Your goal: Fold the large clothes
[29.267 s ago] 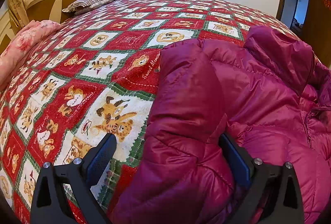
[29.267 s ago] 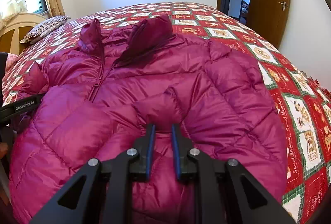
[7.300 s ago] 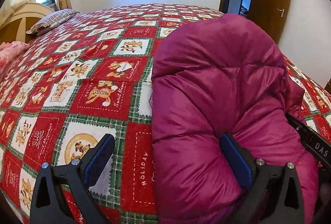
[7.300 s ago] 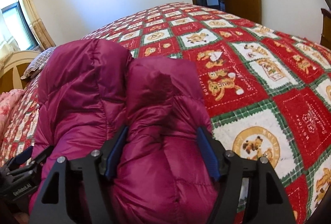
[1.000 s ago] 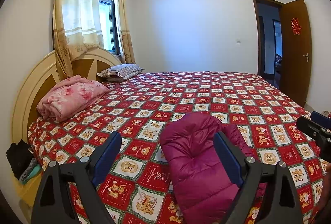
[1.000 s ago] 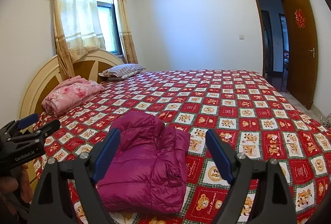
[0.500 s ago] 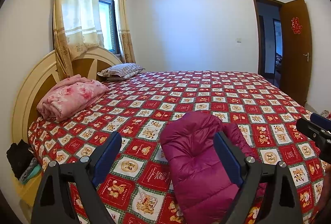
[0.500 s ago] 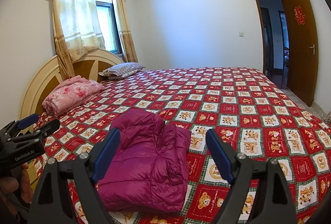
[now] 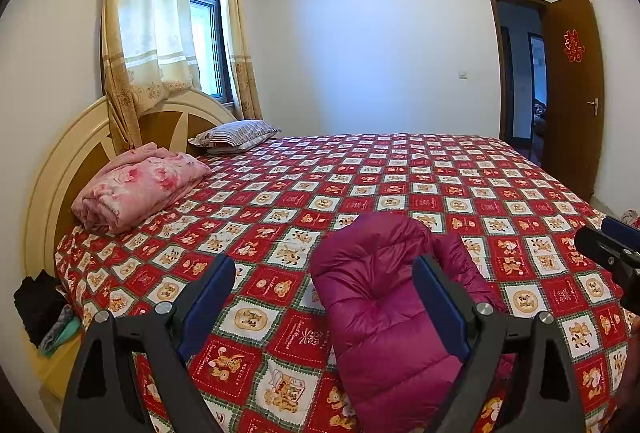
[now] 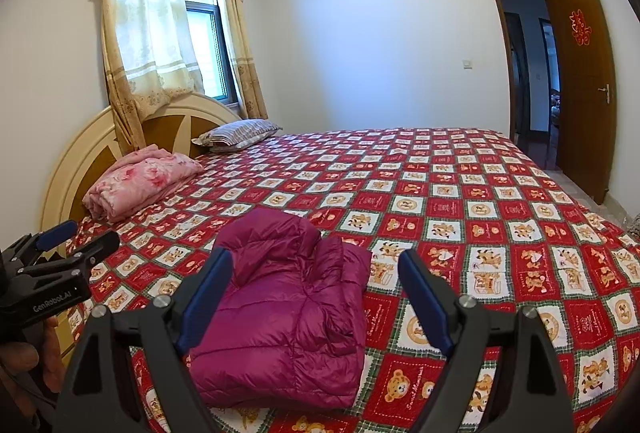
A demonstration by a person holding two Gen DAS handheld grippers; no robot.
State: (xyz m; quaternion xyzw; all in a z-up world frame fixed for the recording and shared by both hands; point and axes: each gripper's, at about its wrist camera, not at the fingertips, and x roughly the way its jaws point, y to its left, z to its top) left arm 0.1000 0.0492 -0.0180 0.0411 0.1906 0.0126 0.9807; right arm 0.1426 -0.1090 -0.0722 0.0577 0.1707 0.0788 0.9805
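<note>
Both jaws stand wide apart and hold nothing. I hold my left gripper and my right gripper raised above the near edge of the bed, well clear of its red patchwork quilt. Folded into a compact bundle, the magenta puffer jacket lies on the quilt near that edge, touched by neither gripper. At the far left, a rolled pink blanket and a striped pillow rest against the headboard.
</note>
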